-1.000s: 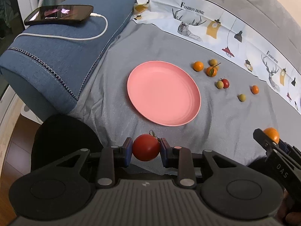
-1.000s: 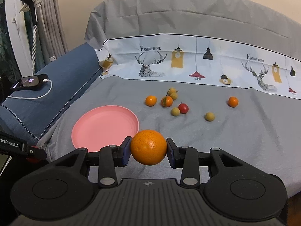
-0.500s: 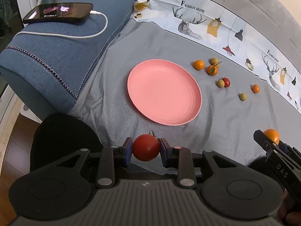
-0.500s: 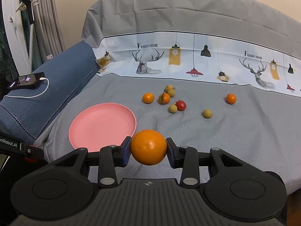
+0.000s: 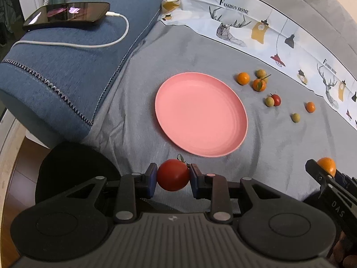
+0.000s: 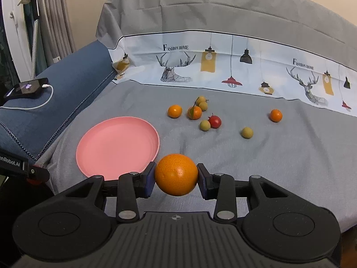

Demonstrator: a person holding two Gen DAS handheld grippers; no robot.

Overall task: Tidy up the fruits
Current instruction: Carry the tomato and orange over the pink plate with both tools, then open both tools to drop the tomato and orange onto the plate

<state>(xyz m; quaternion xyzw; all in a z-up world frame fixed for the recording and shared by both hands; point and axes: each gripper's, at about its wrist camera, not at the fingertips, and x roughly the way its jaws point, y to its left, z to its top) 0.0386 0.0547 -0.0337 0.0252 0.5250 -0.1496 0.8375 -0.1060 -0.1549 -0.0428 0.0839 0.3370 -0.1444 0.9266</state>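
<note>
My left gripper [image 5: 173, 179] is shut on a red tomato [image 5: 173, 174], held in front of the near rim of the empty pink plate [image 5: 200, 114]. My right gripper [image 6: 176, 177] is shut on a large orange [image 6: 176, 174], held near the plate's [image 6: 116, 147] right near rim. The right gripper and its orange [image 5: 326, 165] show at the right edge of the left wrist view. Several small fruits lie on the grey sheet beyond the plate: small oranges [image 6: 175, 111], green ones [image 6: 204, 125] and a small red tomato [image 6: 214, 121].
A blue cushion [image 5: 67, 67] lies left of the plate with a phone [image 5: 67, 14] and white charging cable on it. A patterned white band [image 6: 223, 67] runs along the back. The bed's near edge drops off by the left gripper.
Both grippers have moved a little forward toward the plate, still holding their fruit. Nothing on the sheet has moved.
</note>
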